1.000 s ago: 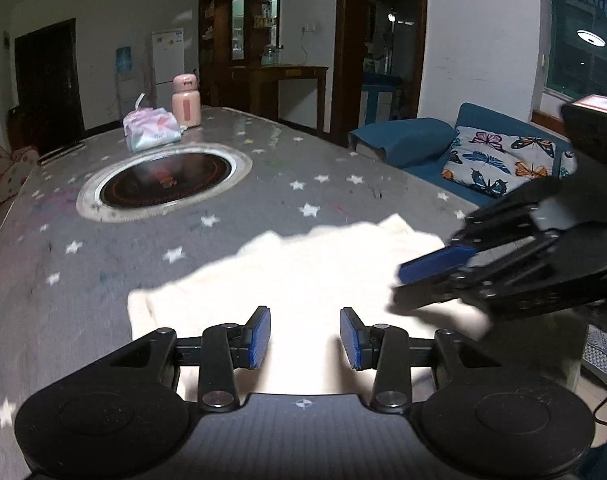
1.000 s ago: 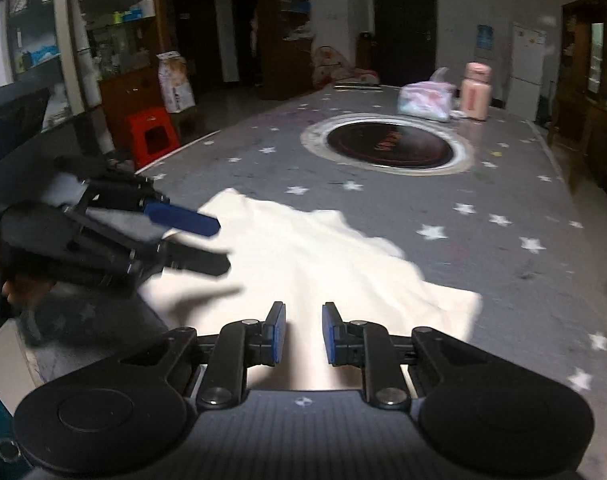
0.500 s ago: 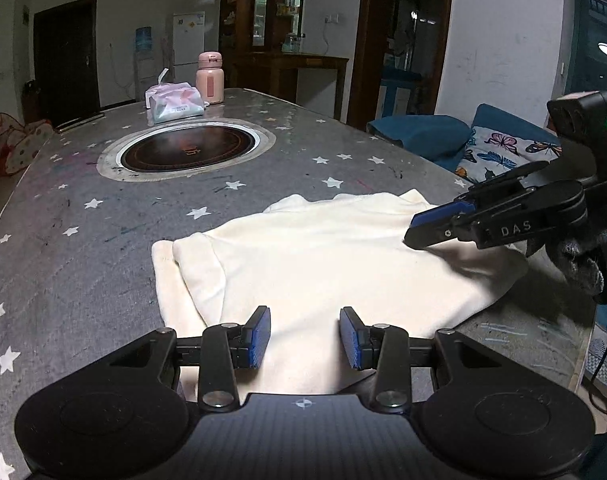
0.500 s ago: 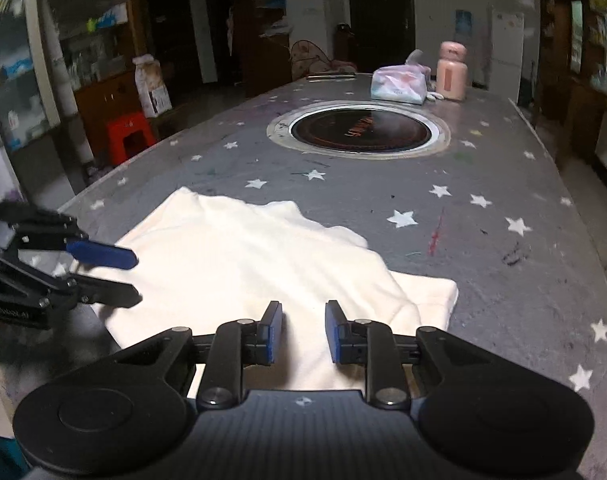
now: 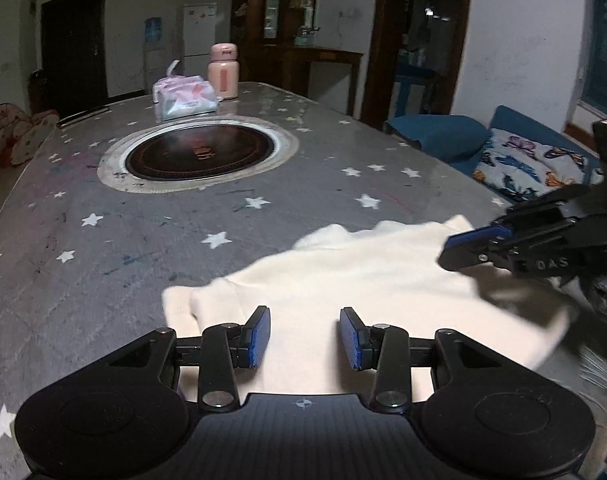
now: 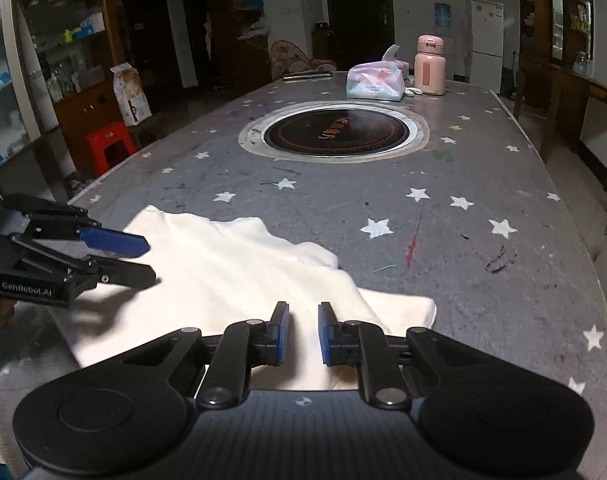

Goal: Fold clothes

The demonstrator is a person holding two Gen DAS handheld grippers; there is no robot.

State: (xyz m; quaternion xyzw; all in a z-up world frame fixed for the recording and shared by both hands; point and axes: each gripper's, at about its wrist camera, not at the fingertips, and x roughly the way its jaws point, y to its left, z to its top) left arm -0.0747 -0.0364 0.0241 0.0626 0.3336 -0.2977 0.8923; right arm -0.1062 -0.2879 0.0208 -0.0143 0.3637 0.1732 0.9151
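Both views have tilted lower; each hand-held gripper point(image 5: 305, 336) point(image 6: 303, 332) hovers open, empty, above the cream garment point(image 5: 363, 280) lying crosswise.

We see our right gripper point(image 6: 302, 332) over the cream garment point(image 6: 231, 280) on the starry grey table point(image 6: 483, 184), jaws a bit apart, nothing in them. Left gripper point(image 6: 143, 258) pokes in above the cloth's left side.

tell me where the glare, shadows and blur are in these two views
Left wrist view: the cloth is blown out to near white, the right tool casts a soft shadow on it, and its right end is smeared; the walls bow from the fisheye. Right wrist view: same washed-out cloth, the left tool shadows it, and the room behind is dim.
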